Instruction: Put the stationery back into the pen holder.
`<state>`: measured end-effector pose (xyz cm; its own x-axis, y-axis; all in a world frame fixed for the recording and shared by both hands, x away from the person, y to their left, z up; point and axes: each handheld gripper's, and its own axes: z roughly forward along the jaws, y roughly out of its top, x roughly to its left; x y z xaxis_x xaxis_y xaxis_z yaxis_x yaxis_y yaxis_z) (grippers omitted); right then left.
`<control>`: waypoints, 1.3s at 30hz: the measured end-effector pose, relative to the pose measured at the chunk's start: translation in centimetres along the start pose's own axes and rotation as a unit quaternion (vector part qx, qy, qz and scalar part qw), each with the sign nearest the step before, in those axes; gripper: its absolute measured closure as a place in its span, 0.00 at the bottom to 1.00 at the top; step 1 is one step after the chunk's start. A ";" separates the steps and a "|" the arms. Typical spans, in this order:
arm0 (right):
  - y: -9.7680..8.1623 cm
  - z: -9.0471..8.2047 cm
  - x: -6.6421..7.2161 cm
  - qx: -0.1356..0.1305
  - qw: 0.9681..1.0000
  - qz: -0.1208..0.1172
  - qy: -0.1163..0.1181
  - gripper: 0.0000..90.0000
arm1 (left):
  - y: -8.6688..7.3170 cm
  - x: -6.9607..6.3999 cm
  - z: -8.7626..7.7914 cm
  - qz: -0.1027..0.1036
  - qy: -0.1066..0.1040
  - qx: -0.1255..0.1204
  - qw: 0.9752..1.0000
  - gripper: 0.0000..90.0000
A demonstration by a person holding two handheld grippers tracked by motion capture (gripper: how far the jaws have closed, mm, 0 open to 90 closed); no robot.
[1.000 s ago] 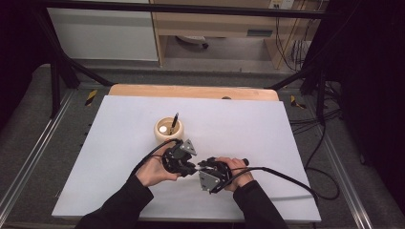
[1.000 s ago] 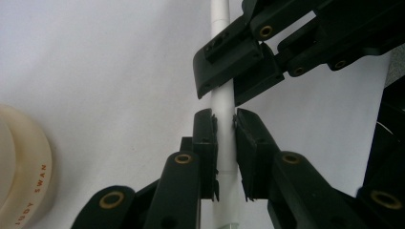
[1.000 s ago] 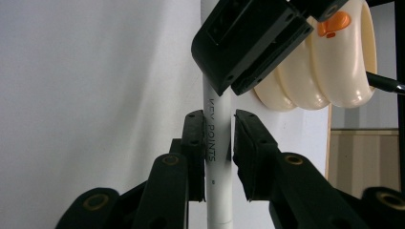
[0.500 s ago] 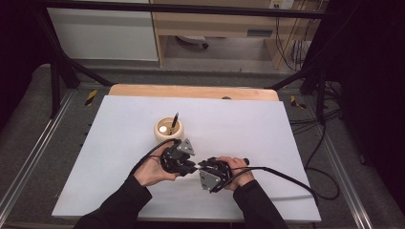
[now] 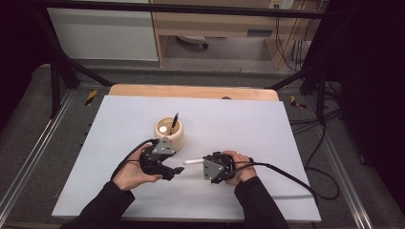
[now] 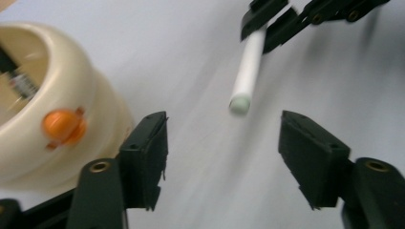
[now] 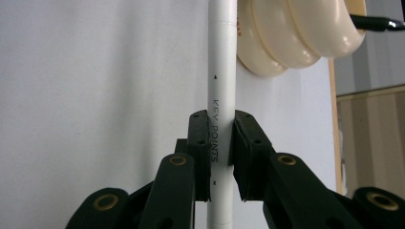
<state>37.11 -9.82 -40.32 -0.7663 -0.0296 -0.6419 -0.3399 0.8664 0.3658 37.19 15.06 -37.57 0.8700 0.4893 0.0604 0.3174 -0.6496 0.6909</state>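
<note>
Holding the white pen steady is the right tool's whole job at this point: its 2 pads are pinched on the barrel near 1 end, and the free end points across the white table toward the left tool. That pen sits a little in front of the table's middle, just nearer the person than the cream pen holder, where a black pen already leans. In the left tool's own view its jaws have just been opening and now stand wide with nothing between them, the pen's rounded tip lying a short way beyond its pads.

Judging by this layout, the step in hand is getting the white pen into the holder. To do it well, the right tool should keep its grip firm while the pen is tipped upright, so the smooth barrel does not slide through the pads. The left tool can stay clear or brace the holder's ribbed side, since the light pot might skid. Aim for the open part of the mouth, away from the black pen, and release only once the tip rests inside.
</note>
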 end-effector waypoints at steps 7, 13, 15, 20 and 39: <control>-0.4 0.0 -0.6 0.002 0.998 0.059 0.003 0.88 | -3.3 1.1 -1.0 -0.036 0.029 -0.011 0.999 0.23; -0.4 -0.4 -1.1 -0.003 0.994 0.111 0.003 0.88 | -5.8 2.1 -1.9 -0.066 0.048 -0.024 0.996 0.16; -0.4 -0.6 -1.4 -0.007 0.991 0.131 0.004 0.88 | -6.6 2.4 -2.1 -0.071 0.058 -0.029 0.995 0.15; -0.3 -0.8 -1.7 -0.017 0.985 0.169 0.005 0.88 | -8.3 2.9 -2.5 -0.083 0.073 -0.031 0.993 0.12; 0.2 -0.8 -3.2 -0.093 0.929 0.359 0.009 0.88 | -12.5 4.1 -3.5 -0.129 0.096 -0.025 0.987 0.09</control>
<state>39.01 -9.94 -37.66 -0.8406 0.5120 -0.1769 0.1745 0.5652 0.8063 35.44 27.18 -43.46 0.6737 0.7389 0.0101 0.4950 -0.4615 0.7362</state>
